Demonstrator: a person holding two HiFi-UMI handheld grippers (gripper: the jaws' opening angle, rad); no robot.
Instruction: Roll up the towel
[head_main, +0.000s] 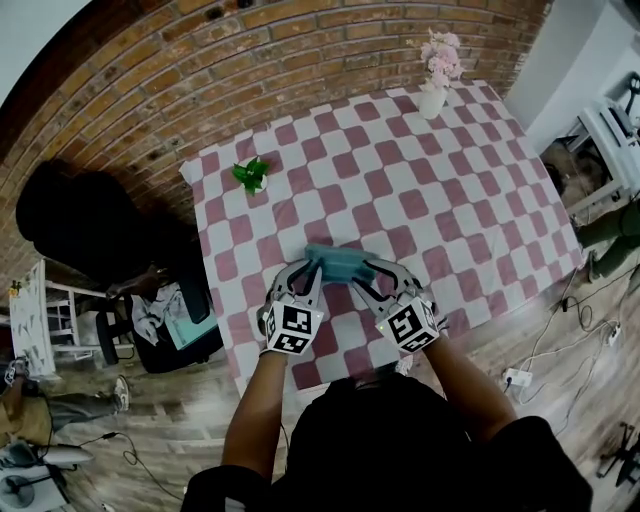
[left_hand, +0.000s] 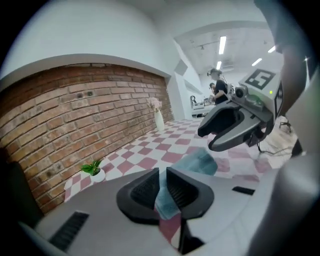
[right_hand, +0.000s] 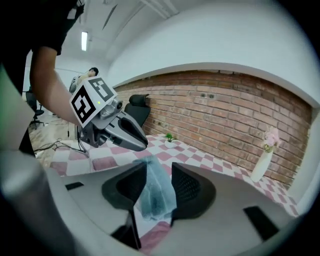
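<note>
Head view: your forearms reach over the checked table (head_main: 470, 190), with the left gripper (head_main: 316, 260) and right gripper (head_main: 368, 268) angled inward, tips meeting on the teal towel (head_main: 342, 263) near its front edge. Left gripper view: jaws nearly together, pinching a towel fold. Right gripper view: jaws wider, the bunched towel filling the gap against both pads.

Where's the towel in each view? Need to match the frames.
Head view: towel at centre, near edge of checked cloth.
Left gripper view: towel low centre, between left gripper jaws.
Right gripper view: towel low centre, between right gripper jaws.
Landmark in all three: flower vase.
</note>
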